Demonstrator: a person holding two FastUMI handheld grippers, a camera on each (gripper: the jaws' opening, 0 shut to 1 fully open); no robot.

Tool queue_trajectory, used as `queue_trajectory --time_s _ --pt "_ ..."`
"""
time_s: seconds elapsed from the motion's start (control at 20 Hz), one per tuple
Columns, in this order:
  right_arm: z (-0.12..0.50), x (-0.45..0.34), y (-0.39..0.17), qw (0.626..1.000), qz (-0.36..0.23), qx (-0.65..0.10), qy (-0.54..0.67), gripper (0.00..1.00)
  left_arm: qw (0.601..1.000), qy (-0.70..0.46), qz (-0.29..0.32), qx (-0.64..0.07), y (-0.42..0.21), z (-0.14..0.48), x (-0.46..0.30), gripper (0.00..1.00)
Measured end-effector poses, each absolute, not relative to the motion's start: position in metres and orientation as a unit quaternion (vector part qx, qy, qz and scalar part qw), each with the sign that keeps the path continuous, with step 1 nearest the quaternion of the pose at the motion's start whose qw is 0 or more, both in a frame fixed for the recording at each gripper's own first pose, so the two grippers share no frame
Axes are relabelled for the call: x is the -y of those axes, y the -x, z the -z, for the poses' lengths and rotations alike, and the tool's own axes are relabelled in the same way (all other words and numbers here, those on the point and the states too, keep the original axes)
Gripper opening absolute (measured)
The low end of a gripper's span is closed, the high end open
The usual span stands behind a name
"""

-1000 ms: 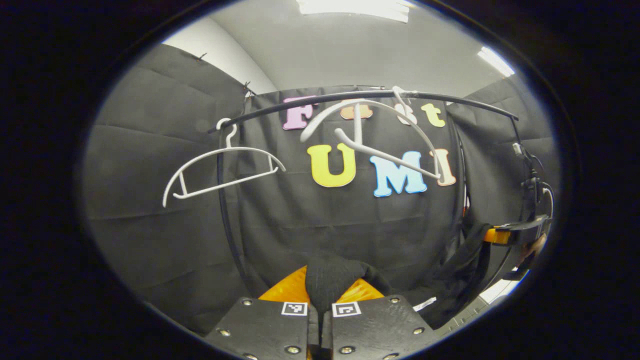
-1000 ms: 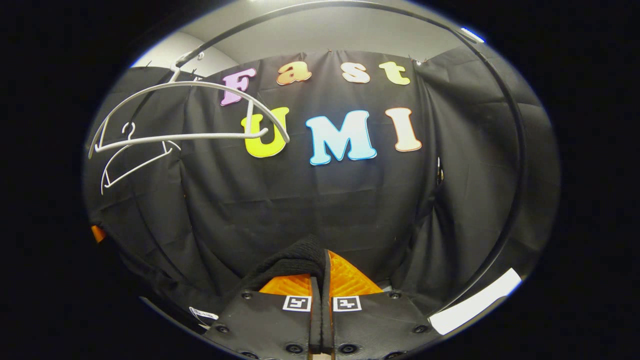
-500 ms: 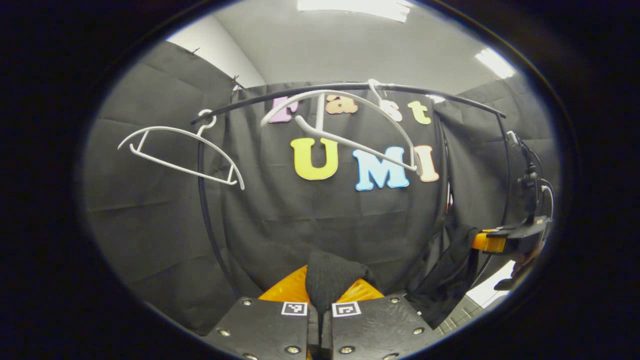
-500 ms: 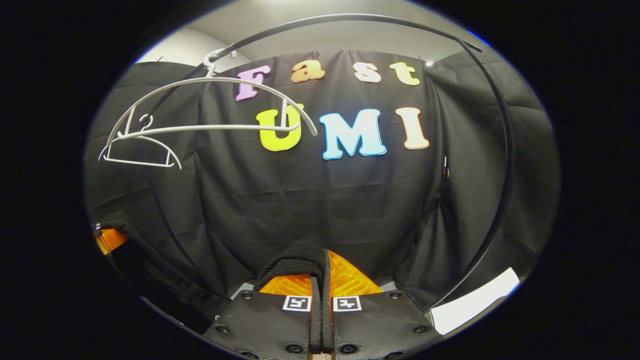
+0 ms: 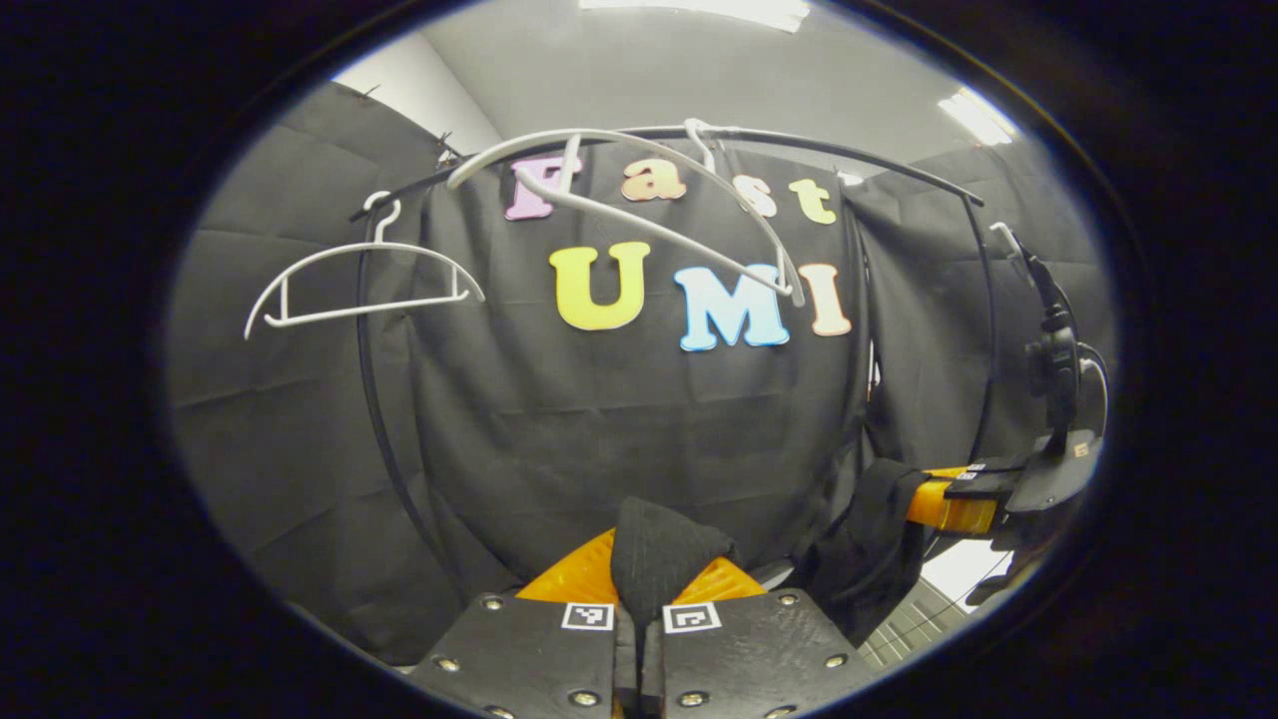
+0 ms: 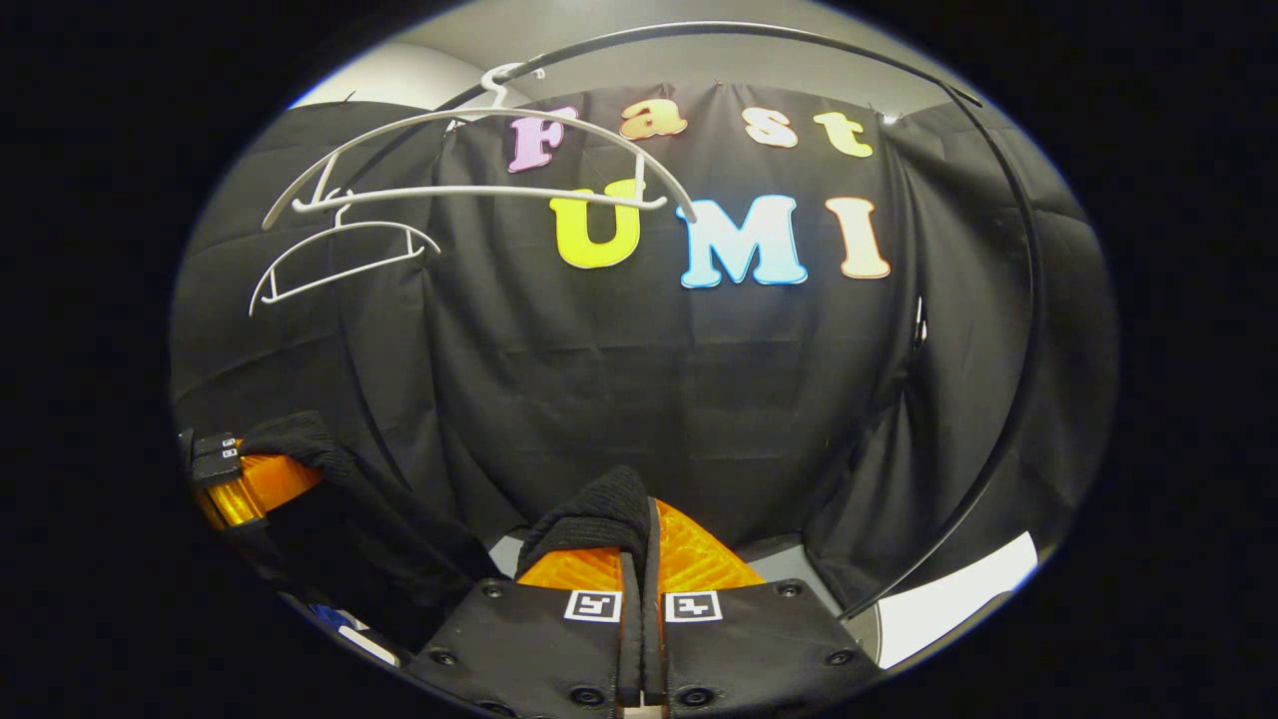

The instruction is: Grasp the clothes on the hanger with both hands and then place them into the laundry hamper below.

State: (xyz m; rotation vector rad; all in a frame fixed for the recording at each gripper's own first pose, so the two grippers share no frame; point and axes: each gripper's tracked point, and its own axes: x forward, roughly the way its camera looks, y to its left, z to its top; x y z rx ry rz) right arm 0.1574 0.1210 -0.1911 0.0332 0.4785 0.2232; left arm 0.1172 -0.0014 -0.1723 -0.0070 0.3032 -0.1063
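Black knit cloth is pinched in the left tool (image 5: 640, 584), whose fingers are closed tight on a bunched fold of the garment (image 5: 654, 549). The right tool (image 6: 639, 559) is likewise clamped on another dark fold (image 6: 594, 514). In the left gripper view the right tool appears well off to the side, with cloth draped from it, and in the right gripper view the left tool appears low at the side with cloth over it. So the clothes hang slack between the two tools, clear of the hangers.

Judging from this, the lift-off step is done and the carry is in hand. What comes next calls for lowering both tools together over the laundry hamper, which I cannot make out, and only then letting go.

Overhead, two bare white hangers, one near (image 5: 639, 190) and one farther (image 5: 364, 285), hang from the black rail (image 5: 859, 155), which bends down into an upright (image 6: 1018, 330). Both are above the cloth, so little stands in the way, though trailing fabric could drape outside the hamper.
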Motion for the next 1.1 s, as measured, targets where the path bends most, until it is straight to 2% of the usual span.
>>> queue_trajectory --time_s 0.05,0.1,0.45,0.8,1.05,1.1 --pt "0.198 -0.125 -0.154 0.964 -0.113 -0.242 -0.016 0.00 0.986 0.002 0.055 -0.157 -0.119 0.181 0.004 0.03" --pt "0.204 -0.127 -0.151 0.962 -0.115 -0.247 -0.014 0.03 0.985 0.001 0.057 -0.164 -0.120 0.190 0.008 0.04" --pt "0.256 -0.141 -0.129 0.949 -0.128 -0.287 0.004 0.03 0.975 -0.005 0.069 -0.212 -0.136 0.247 0.021 0.04" --pt "0.313 -0.143 -0.099 0.934 -0.124 -0.335 0.027 0.03 0.959 -0.015 0.051 -0.279 -0.121 0.327 0.017 0.04" --pt "0.353 -0.141 -0.076 0.914 -0.120 -0.387 0.031 0.02 0.938 -0.013 0.035 -0.344 -0.086 0.384 0.002 0.03" --pt "0.358 -0.138 -0.074 0.911 -0.117 -0.394 0.033 0.06 0.934 -0.010 0.034 -0.356 -0.081 0.392 0.001 0.03"
